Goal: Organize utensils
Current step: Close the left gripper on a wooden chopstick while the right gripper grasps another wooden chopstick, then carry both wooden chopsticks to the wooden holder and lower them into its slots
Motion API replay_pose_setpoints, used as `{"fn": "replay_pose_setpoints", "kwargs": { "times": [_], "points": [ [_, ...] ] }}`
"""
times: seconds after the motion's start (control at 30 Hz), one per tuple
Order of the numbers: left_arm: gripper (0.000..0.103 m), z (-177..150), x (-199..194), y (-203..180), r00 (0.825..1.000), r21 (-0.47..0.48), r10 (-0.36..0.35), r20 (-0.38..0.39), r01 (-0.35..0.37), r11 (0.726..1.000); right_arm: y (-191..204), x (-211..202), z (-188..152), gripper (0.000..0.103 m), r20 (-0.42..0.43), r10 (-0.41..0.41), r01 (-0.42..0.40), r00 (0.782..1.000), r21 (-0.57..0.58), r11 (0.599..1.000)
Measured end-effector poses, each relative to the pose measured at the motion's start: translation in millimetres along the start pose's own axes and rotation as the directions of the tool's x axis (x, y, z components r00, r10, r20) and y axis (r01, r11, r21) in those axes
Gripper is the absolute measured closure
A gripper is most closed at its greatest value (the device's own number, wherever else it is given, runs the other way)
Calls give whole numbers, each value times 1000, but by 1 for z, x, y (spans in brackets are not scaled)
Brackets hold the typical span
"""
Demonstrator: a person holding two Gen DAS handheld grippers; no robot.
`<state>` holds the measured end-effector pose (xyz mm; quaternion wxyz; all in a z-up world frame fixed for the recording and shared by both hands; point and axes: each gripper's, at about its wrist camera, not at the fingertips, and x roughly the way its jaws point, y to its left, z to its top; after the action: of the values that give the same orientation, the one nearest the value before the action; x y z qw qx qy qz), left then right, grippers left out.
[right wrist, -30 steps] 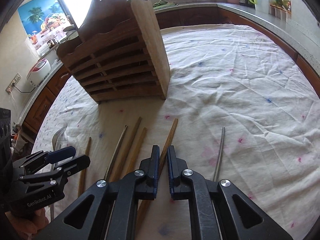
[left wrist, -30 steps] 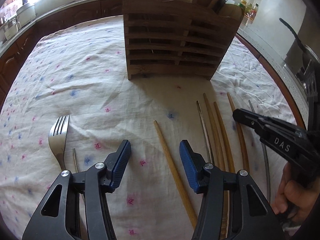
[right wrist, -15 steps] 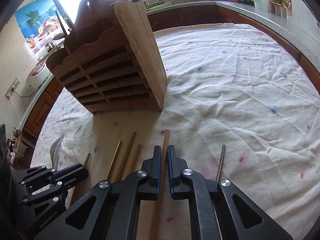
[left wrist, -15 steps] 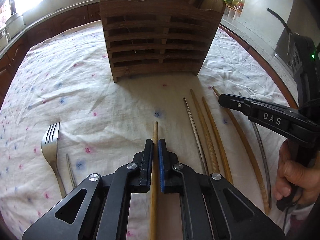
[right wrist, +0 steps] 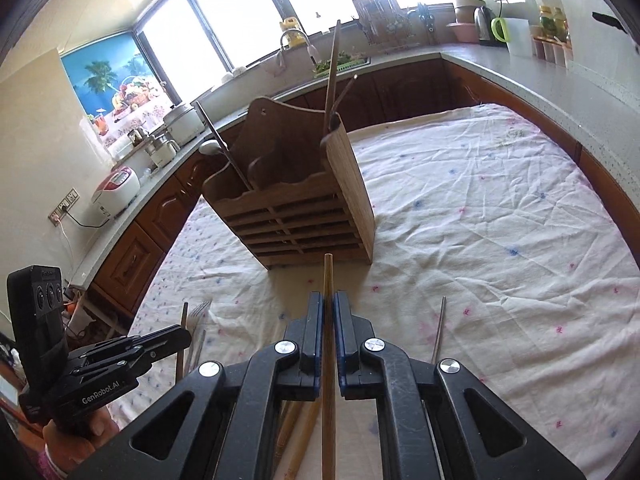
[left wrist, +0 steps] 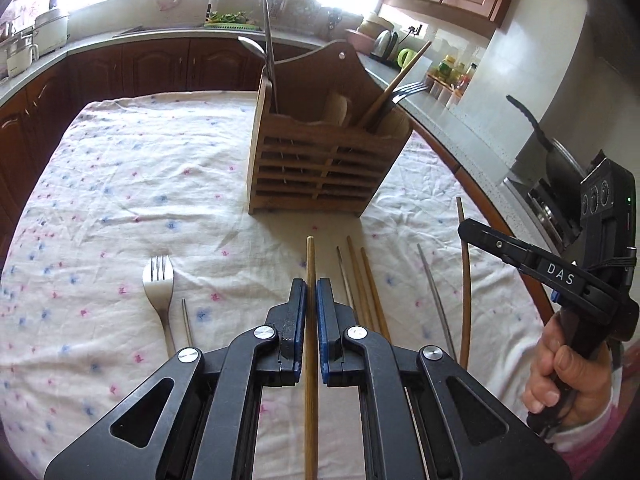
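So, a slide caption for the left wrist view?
Left gripper clamps a wooden chopstick before the wooden utensil holder.

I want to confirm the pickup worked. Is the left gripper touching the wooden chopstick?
Touching. The left wrist view shows the left gripper shut on the wooden chopstick, its blue pads pressed against both sides.

A home kitchen: sink tap (right wrist: pixel 294 36) under bright windows (right wrist: pixel 236 12), rice cooker (right wrist: pixel 116 190), kettle (right wrist: pixel 482 24), wooden cabinets (left wrist: pixel 132 68) along the counter.

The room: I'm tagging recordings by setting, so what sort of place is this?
A home kitchen, most likely: a sink tap under the windows, a kettle on the countertop, and a rice cooker beside a wall socket.
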<state>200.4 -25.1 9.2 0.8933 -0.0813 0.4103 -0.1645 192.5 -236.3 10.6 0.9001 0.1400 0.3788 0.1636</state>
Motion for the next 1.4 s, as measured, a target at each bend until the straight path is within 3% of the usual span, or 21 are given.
{"fn": "replay_pose_setpoints", "kwargs": {
  "times": [0.53, 1.07, 1.4],
  "points": [
    [98, 23, -83, 1, 980, -1, -42, 192, 43, 999, 29, -76, 31, 98, 210, 39, -29, 977, -50, 998],
    [98, 54, -102, 8, 957, -22, -14, 291, 21, 1000, 31, -75, 57, 98, 255, 45, -31, 966, -59, 998],
    [98, 100, -109, 7, 922, -30, -11, 387, 25, 999, 30, -73, 99, 98, 333, 43, -28, 942, -48, 998]
  ]
}}
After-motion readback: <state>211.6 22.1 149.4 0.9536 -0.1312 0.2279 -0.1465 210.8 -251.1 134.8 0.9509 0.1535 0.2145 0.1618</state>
